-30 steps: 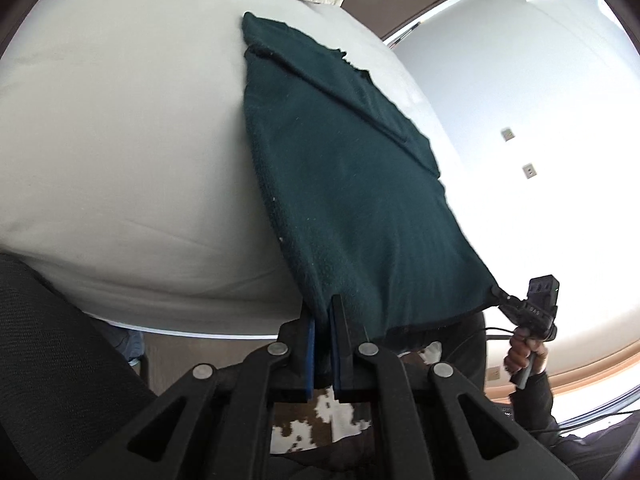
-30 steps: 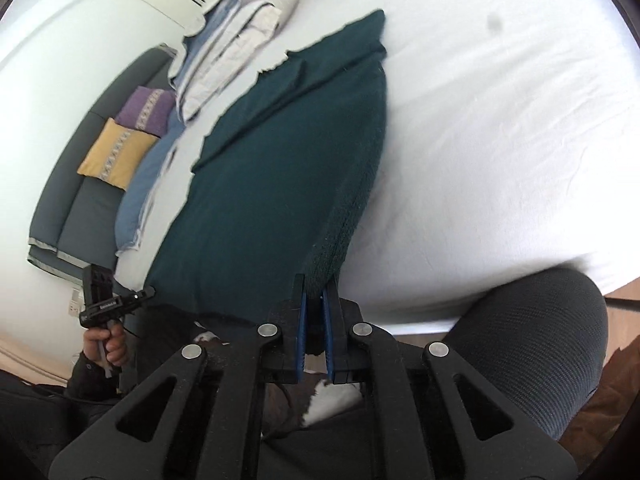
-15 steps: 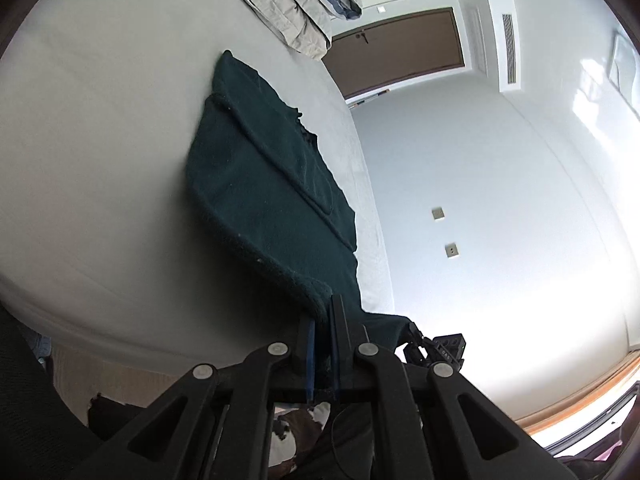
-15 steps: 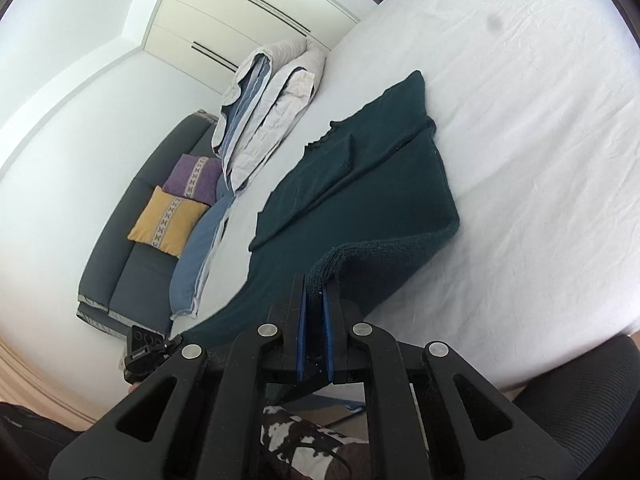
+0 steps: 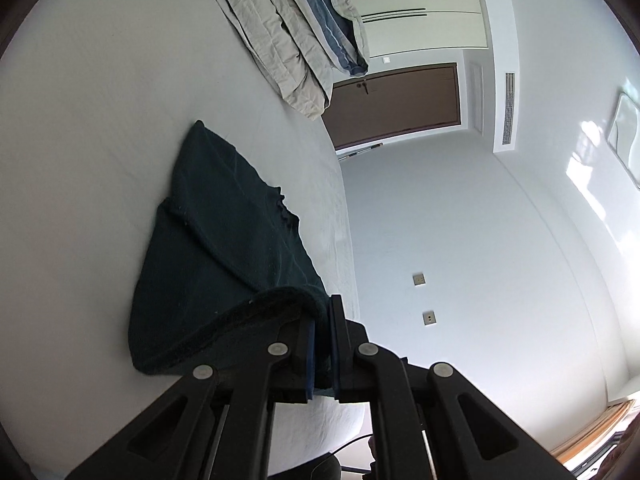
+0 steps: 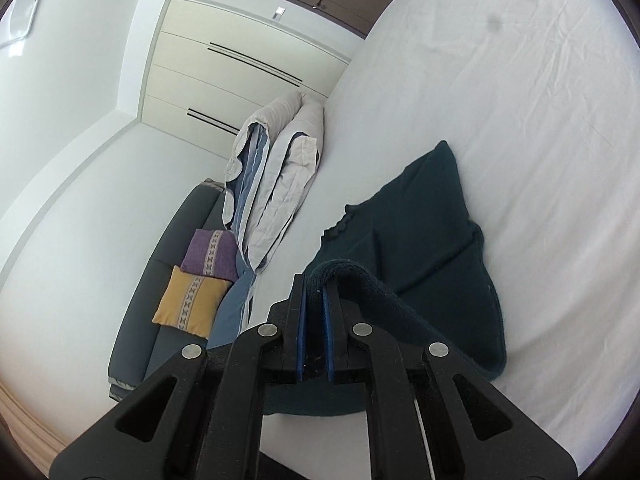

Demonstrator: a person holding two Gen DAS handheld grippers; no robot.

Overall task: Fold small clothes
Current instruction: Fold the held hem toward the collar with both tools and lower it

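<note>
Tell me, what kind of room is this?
Most likely a bedroom: a wide bed with a white sheet, a folded duvet lying on it, built-in wardrobes behind, and a dark sofa with cushions alongside.

**A bright white bedroom**

A wide bed (image 6: 520,100) under a white, lightly creased sheet fills most of both views. A folded quilt (image 5: 296,40), beige outside with blue stripes inside, lies along its far edge. Beyond it stands a cream built-in wardrobe (image 6: 240,60) with long dark slot handles, and beside that a brown door (image 5: 400,104) with a small handle. A dark grey sofa (image 6: 152,312) runs along the wall next to the bed, carrying a purple cushion (image 6: 210,254) and a mustard-yellow cushion (image 6: 190,306), both with patterned bands. The walls are plain white; one bears two small switch plates (image 5: 419,279) and a slatted air vent (image 5: 507,108). Daylight falls in bright patches high on that wall. A strip of light wooden floor (image 5: 592,436) shows at the edge.
</note>
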